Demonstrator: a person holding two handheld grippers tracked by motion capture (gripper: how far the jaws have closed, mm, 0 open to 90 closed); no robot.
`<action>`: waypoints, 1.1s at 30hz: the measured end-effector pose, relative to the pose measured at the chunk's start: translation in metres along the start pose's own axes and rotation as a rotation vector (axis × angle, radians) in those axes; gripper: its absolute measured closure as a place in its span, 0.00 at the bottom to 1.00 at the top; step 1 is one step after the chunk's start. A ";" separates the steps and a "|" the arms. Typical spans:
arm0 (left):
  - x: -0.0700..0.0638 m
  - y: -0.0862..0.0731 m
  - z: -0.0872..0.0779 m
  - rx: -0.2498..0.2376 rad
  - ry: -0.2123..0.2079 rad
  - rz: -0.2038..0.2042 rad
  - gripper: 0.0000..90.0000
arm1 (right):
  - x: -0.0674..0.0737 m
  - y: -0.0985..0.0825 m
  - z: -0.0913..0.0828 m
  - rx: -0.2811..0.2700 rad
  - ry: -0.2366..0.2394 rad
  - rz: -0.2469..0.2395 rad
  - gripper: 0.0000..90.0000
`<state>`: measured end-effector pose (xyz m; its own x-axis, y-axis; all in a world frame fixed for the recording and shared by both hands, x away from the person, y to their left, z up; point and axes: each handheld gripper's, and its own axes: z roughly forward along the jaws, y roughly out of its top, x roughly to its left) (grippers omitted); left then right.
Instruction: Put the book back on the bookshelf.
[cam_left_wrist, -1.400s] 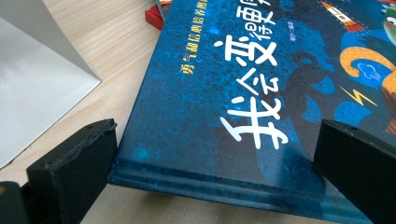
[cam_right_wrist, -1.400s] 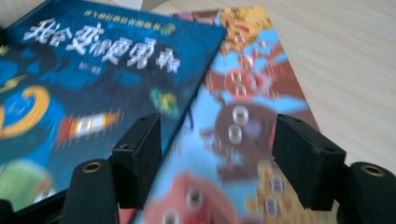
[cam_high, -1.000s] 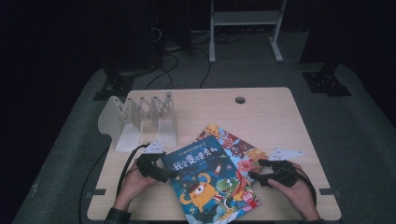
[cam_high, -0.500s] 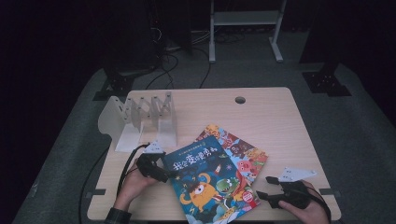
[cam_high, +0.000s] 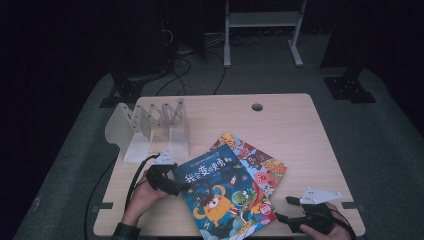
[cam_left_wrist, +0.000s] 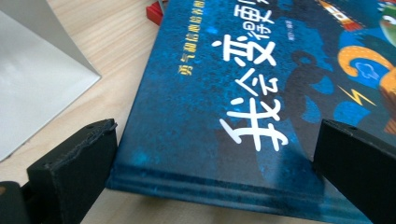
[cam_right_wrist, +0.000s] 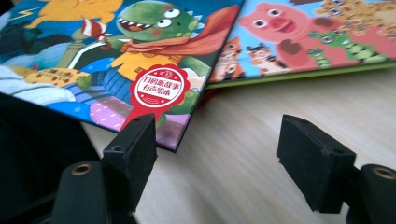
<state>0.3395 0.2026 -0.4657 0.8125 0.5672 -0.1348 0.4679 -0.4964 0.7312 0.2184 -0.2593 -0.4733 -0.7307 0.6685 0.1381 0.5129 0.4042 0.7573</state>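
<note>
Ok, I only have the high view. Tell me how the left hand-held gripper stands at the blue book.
Observer: In the left gripper view, the left hand-held gripper is open. The blue book has its spine edge between the jaws, unclamped.
Operator: Now the right one.
Observer: The right hand-held gripper is open too, with bare table between its jaws. The blue book's corner lies by one jaw, not between them.
Operator: Describe that corner.
Observer: It carries a red sticker with white characters, below a green dinosaur in a red scarf.

Top book (cam_high: 220, 192) overlaps lower book (cam_high: 260, 162); rack (cam_high: 150, 127) behind-left.
</note>
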 end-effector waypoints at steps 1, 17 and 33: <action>0.000 0.000 0.000 0.000 -0.001 -0.001 0.00 | -0.001 0.001 0.000 0.000 -0.004 0.001 0.31; -0.009 -0.004 -0.003 0.027 -0.056 0.021 0.00 | -0.041 0.024 0.013 0.014 -0.130 -0.001 0.33; -0.013 -0.009 -0.007 0.027 -0.077 0.024 0.00 | -0.065 0.054 0.035 0.047 -0.224 -0.022 0.32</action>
<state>0.3221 0.2048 -0.4660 0.8473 0.5033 -0.1694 0.4566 -0.5273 0.7166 0.3095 -0.2590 -0.4636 -0.6263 0.7791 -0.0278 0.5221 0.4456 0.7272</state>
